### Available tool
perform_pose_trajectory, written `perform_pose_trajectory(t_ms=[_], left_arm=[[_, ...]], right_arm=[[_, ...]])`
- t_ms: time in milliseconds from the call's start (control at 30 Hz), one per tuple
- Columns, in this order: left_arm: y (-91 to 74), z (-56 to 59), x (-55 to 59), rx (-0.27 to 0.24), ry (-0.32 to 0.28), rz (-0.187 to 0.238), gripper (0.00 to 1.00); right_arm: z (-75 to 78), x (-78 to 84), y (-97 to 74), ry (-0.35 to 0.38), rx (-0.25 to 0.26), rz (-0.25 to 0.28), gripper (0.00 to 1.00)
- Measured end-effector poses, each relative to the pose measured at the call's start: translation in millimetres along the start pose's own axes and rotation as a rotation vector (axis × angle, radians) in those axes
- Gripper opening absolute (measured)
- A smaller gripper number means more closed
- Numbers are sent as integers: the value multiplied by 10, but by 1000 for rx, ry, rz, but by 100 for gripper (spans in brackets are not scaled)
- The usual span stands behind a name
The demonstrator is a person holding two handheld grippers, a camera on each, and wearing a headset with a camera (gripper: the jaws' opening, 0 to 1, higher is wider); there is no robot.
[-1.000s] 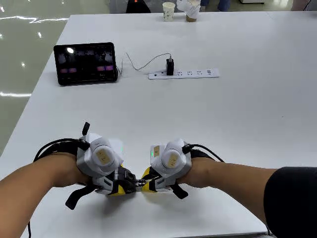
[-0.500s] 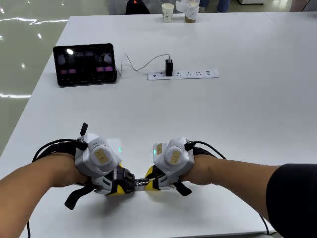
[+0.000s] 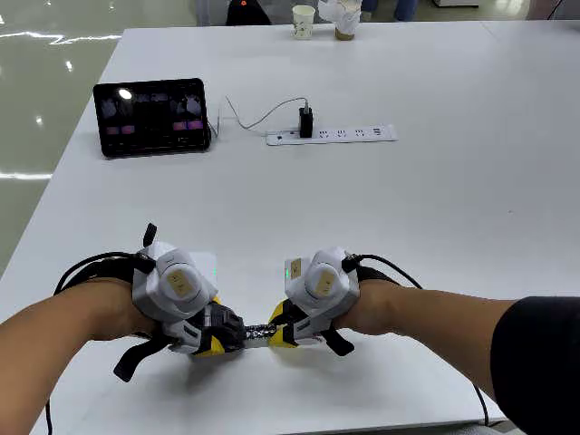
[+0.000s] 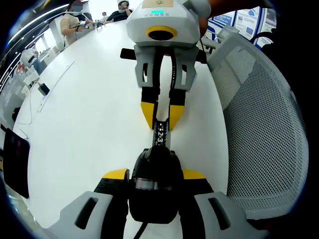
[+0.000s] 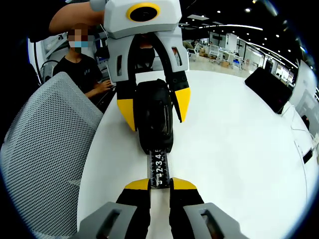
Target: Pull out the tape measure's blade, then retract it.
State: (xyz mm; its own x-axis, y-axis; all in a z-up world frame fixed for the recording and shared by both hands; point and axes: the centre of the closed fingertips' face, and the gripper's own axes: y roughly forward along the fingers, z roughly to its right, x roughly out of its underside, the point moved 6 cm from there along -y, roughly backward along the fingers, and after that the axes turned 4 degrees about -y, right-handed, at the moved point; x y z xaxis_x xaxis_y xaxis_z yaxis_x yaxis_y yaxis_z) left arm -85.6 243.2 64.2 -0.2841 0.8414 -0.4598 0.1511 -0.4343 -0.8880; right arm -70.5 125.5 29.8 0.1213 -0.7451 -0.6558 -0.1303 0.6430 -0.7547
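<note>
A tablet (image 3: 151,117) is propped at the far left of the white table (image 3: 435,199), screen lit. At the near edge, the left gripper (image 3: 216,332) is clamped on the black tape measure (image 3: 228,328). Its yellow jaw tips are seated on either side of the case, which is held low at the table surface. A short length of blade (image 3: 258,333) is drawn out of the case toward the right; digits 2, 3, 4 are readable on it in the right gripper view. The blade end is pinched between the closed jaws of the right gripper (image 3: 277,333), near the case. The grippers are held nose to nose, close but apart. A power strip (image 3: 332,134) with a black plug (image 3: 306,122) is seen further back, and two paper cups (image 3: 303,20) at the far edge. A mesh chair back (image 4: 264,124) is seen past the table edge.
</note>
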Motion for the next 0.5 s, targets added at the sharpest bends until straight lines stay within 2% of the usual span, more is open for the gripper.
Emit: perform_pose_trajectory(t_ms=[500], left_arm=[[1,0,-4,4,1,4,33]], right_arm=[[-5,50,-41,10,0,-12,10]])
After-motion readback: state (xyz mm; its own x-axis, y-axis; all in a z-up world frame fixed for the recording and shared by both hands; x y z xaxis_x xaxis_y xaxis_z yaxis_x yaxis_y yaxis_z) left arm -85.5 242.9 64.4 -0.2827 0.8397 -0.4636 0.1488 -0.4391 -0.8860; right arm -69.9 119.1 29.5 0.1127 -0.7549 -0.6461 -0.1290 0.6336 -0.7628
